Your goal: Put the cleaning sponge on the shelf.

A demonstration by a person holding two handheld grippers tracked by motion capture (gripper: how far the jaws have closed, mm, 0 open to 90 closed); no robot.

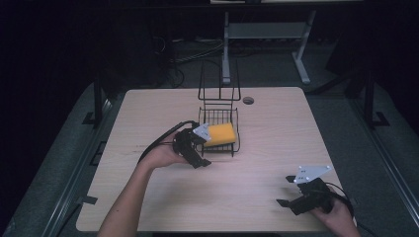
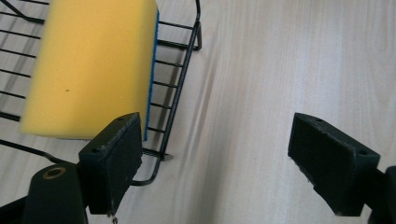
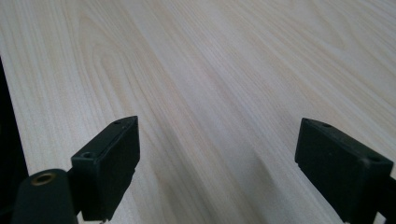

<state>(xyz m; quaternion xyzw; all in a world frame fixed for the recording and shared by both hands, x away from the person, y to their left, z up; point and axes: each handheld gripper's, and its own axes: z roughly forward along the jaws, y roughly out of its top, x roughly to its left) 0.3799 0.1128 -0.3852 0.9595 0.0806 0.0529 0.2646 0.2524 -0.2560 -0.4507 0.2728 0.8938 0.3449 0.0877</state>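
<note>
A yellow sponge (image 1: pixel 221 134) with a thin blue layer along one edge lies flat in the low tray of a black wire rack (image 1: pixel 236 129), which stands near the middle of a pale wooden table (image 1: pixel 276 148); the rack's tall wire back rises behind the tray, toward the far edge of the table. In the high view the left gripper (image 1: pixel 201 150) sits just beside the front left corner of the rack, held in the person's left hand (image 1: pixel 160 155), with its cable looping back over the table; its grey plate lies close against the near end of the sponge. In the left gripper view its jaws are spread wide with nothing between them but bare wood; one jaw stands right at the rack's front wire and the corner of the sponge (image 2: pixel 88 65), though whether it touches either I cannot tell, and the other jaw hangs over open table well to the side. The right gripper (image 1: pixel 287 191) rests near the front right corner of the table, well apart from the rack, in the person's right hand (image 1: pixel 338 215); in the right gripper view its jaws are likewise spread wide over bare wood grain, gripping nothing.
</note>
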